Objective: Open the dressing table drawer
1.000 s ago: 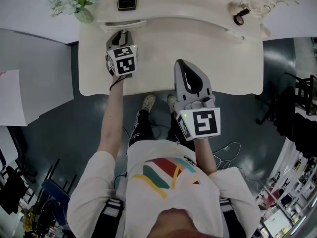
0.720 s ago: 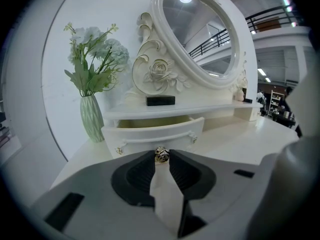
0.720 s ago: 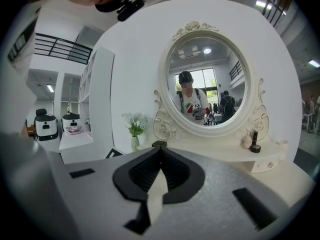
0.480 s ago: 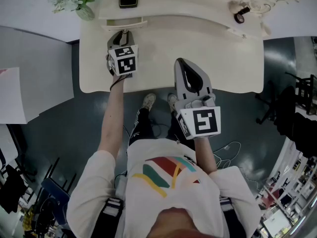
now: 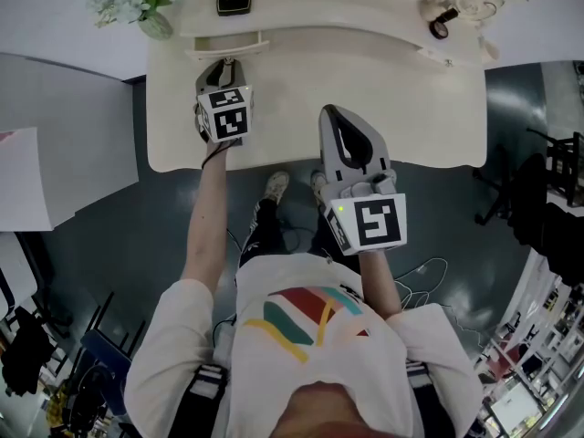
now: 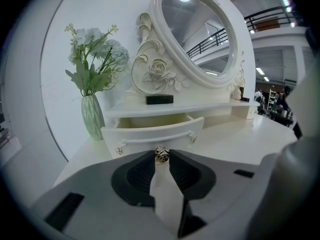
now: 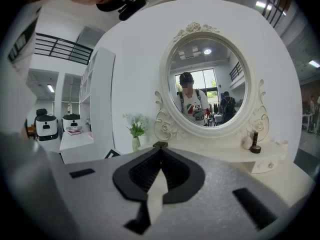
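The cream dressing table [image 5: 411, 108] has a small left drawer [image 5: 228, 43] that stands pulled out a little. In the left gripper view the drawer front [image 6: 150, 132] is ahead, its inside showing, and its gold knob [image 6: 161, 155] sits pinched between the jaw tips. My left gripper [image 6: 161, 159] [image 5: 228, 62] is shut on that knob. My right gripper [image 5: 350, 128] [image 7: 160, 147] hovers above the table's front edge, right of the left one. Its jaws are shut with nothing between them and they point at the oval mirror [image 7: 210, 81].
A green vase of flowers [image 6: 93, 115] [image 5: 146, 7] stands left of the drawer, and a black box [image 6: 159, 99] [image 5: 234, 2] sits on the shelf above it. A dark bottle [image 7: 255, 143] [image 5: 443, 24] and a second small drawer [image 7: 267, 165] are at the right.
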`<state>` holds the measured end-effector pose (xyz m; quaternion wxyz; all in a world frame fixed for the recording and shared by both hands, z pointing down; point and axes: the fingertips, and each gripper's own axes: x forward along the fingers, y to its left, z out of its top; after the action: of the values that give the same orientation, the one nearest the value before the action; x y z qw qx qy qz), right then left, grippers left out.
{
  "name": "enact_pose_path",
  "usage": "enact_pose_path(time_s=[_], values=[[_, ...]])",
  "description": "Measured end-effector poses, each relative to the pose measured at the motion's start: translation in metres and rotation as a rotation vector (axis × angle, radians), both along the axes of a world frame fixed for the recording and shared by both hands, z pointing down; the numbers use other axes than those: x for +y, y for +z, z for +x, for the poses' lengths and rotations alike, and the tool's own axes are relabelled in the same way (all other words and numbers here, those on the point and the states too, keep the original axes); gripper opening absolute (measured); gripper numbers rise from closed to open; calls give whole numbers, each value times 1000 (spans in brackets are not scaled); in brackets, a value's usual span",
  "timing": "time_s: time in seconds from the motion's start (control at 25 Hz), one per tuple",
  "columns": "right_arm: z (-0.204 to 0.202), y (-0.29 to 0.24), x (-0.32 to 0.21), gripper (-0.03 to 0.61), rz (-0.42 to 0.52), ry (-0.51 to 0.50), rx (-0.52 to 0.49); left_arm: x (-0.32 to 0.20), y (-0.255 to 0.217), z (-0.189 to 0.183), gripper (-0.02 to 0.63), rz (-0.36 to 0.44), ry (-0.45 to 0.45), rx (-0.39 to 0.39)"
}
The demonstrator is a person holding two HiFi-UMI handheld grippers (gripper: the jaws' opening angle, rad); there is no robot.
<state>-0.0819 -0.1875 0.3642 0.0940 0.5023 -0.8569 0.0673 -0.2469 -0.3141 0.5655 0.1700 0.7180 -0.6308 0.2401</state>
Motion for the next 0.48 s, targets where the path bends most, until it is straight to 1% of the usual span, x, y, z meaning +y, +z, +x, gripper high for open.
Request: enact_pose_path(time_s=[0.48], values=[[0,-4,2,0,9,-8,0,11,0,2,86,-8,2,-5]])
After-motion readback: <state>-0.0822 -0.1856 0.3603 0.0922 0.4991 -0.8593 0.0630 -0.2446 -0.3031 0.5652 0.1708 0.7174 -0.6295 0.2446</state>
